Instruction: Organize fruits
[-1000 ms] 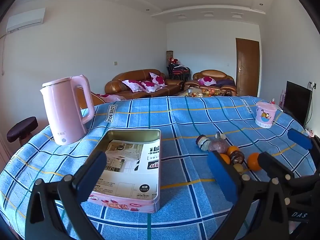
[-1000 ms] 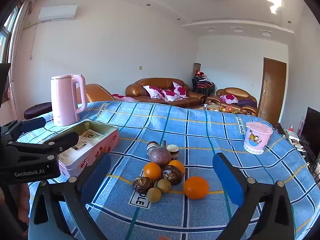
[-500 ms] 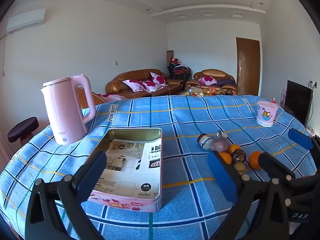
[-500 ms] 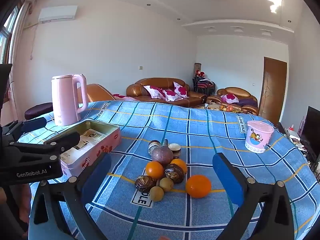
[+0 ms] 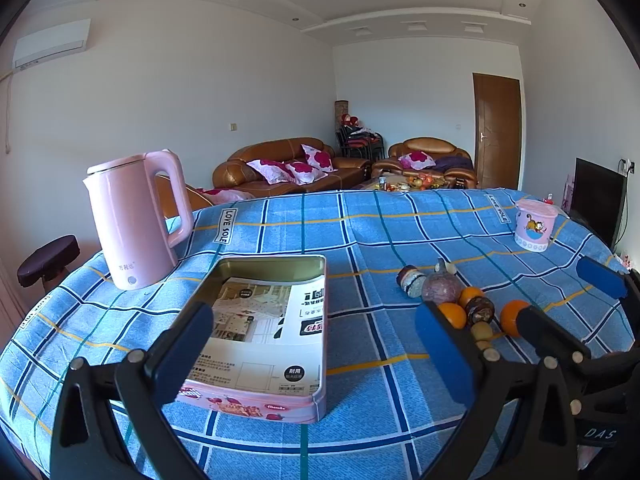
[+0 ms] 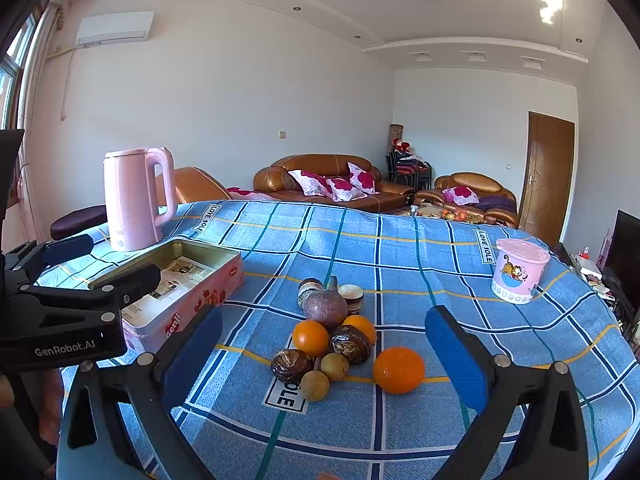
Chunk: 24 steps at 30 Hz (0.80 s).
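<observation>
1. Both grippers are spread wide and carry nothing: the right gripper (image 6: 320, 356) hangs above the fruit pile (image 6: 336, 336) on the bench (image 6: 400, 264), and the left gripper (image 5: 312, 344) faces the tin (image 5: 264, 280).
2. The likely first pick is the lone orange (image 6: 399, 369), which sits apart from the rest.
3. Straddle it squarely and close gently.
4. Drop it in the tin, well left of the pile.

Premises: a home living room. Brown leather sofas (image 6: 332, 178) with floral cushions line the far wall; a wall air conditioner (image 6: 115, 28), a wooden door (image 6: 550, 172), and a table under a blue checked cloth (image 6: 400, 256) carrying a pink kettle (image 6: 134, 198).
</observation>
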Each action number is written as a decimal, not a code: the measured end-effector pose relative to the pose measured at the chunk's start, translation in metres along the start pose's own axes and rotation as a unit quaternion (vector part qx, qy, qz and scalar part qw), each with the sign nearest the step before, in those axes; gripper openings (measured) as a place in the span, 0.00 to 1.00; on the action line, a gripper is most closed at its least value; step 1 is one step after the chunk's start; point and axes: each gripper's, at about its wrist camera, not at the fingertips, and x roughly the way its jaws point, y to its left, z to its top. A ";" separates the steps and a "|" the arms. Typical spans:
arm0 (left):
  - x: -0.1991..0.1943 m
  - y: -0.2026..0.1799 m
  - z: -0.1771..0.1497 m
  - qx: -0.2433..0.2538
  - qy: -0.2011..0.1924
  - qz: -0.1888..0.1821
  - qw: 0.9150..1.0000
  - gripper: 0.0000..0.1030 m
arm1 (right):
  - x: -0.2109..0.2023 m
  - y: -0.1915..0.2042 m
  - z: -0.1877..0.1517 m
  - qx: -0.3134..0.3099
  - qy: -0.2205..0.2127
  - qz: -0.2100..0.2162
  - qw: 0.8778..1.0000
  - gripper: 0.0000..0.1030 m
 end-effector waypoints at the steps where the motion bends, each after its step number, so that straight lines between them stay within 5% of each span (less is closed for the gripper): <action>1: 0.000 0.000 0.000 0.000 0.000 0.000 1.000 1.00 | 0.000 0.001 -0.001 -0.001 0.001 0.000 1.000 0.99; 24: 0.000 0.000 -0.001 0.000 -0.001 0.000 1.000 1.00 | 0.000 0.003 0.000 -0.001 0.003 0.003 1.000 0.99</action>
